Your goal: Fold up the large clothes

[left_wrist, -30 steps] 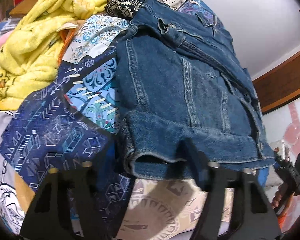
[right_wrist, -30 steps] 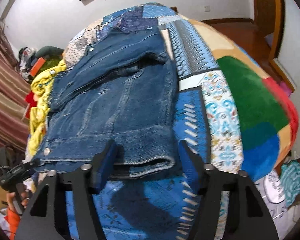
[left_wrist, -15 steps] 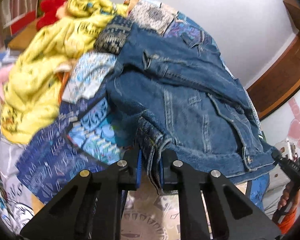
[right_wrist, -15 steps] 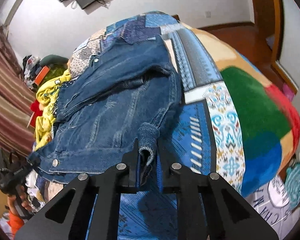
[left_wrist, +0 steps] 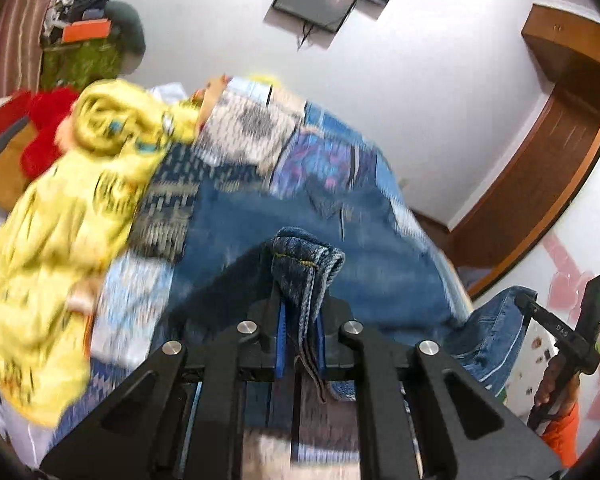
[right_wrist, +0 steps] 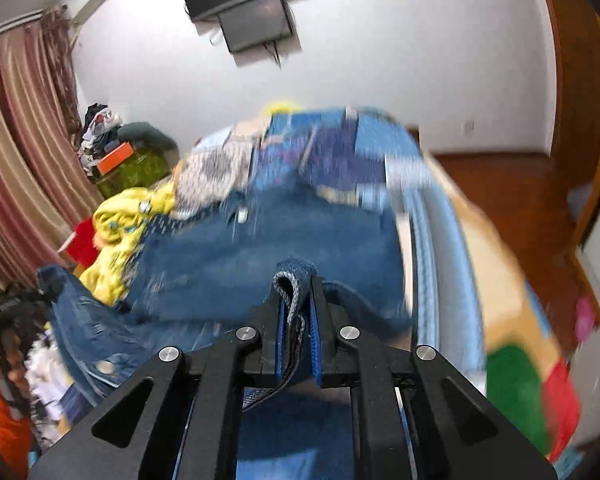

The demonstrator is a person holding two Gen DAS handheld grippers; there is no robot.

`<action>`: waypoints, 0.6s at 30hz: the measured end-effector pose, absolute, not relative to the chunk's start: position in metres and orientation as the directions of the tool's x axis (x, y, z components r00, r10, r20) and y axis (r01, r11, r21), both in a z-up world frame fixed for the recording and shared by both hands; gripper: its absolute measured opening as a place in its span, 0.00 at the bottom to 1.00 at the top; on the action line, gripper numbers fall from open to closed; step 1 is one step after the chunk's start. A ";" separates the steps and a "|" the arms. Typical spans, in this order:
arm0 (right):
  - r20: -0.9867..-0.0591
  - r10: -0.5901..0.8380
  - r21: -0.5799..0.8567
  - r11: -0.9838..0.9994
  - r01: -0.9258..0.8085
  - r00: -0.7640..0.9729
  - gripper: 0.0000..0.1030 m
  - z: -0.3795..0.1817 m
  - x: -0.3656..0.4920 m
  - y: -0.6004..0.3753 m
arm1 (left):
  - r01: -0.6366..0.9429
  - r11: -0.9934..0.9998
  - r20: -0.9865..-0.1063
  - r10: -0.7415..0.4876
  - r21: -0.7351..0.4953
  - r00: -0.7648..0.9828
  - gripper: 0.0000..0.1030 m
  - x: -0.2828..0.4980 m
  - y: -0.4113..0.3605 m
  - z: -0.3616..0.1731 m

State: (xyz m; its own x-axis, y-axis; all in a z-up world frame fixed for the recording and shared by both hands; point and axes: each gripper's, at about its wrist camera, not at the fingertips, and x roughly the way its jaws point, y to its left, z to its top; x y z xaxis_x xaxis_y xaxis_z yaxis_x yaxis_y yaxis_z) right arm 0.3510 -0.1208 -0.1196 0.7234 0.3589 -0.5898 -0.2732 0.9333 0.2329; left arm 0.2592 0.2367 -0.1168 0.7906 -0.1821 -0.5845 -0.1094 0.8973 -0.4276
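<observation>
A blue denim jacket point(left_wrist: 380, 264) lies on a patchwork quilt point(left_wrist: 256, 132) on a bed, its near hem raised off the bedding. My left gripper point(left_wrist: 300, 300) is shut on a bunched fold of that hem, which sticks up between the blue pads. In the right wrist view the same denim jacket point(right_wrist: 284, 240) spreads ahead, and my right gripper point(right_wrist: 296, 296) is shut on another bunch of its hem. The other gripper point(left_wrist: 560, 328) shows at the right edge of the left wrist view, holding denim. Both views are blurred by motion.
A yellow towel-like garment point(left_wrist: 60, 240) is heaped on the bed's left side, with red fabric point(left_wrist: 44, 120) behind it. A wall-mounted screen point(right_wrist: 252, 20) hangs above the bed's far end. Curtains point(right_wrist: 24, 152) stand at the left, a wooden door frame point(left_wrist: 560, 152) at the right.
Both grippers went from open around the jacket's hem to shut on it, then rose, lifting the hem off the quilt. The views tilted up toward the wall and the screen.
</observation>
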 end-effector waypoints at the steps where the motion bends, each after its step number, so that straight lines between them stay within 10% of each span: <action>1: -0.579 0.352 0.221 0.936 -0.274 0.735 0.09 -0.113 0.366 -0.117 | -0.113 0.902 -0.582 -0.169 -0.416 0.795 0.10 0.275 0.240 -0.112; 18: -0.735 0.164 0.065 0.983 -0.173 0.658 0.09 -0.200 0.572 -0.078 | -0.312 0.878 -0.780 -0.103 -0.362 0.617 0.11 0.495 0.287 -0.229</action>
